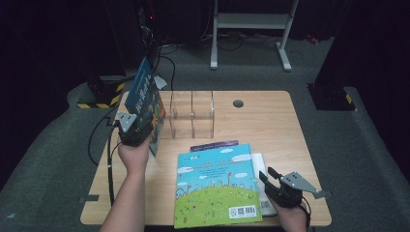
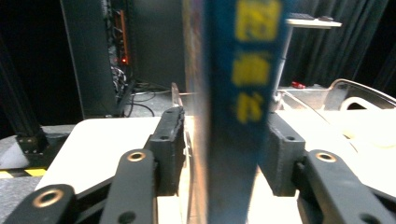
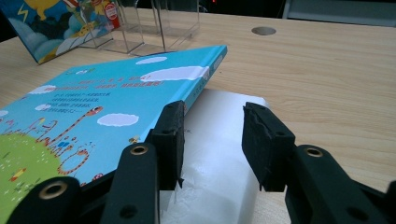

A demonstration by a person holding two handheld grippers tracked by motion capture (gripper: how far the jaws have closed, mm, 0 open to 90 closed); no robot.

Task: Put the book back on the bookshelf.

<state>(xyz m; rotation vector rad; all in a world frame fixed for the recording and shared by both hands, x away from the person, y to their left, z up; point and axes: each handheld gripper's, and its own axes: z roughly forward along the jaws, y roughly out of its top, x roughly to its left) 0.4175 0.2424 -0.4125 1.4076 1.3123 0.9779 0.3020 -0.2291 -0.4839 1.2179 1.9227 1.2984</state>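
Jaws of the left gripper are spreading loosely around the upright blue book, standing just left of the clear rack, while the right gripper is idling open beside the flat book.

Dark room; grey carpet, perhaps black curtains

Blue book upright on edge, tilted, just left of clear rack.
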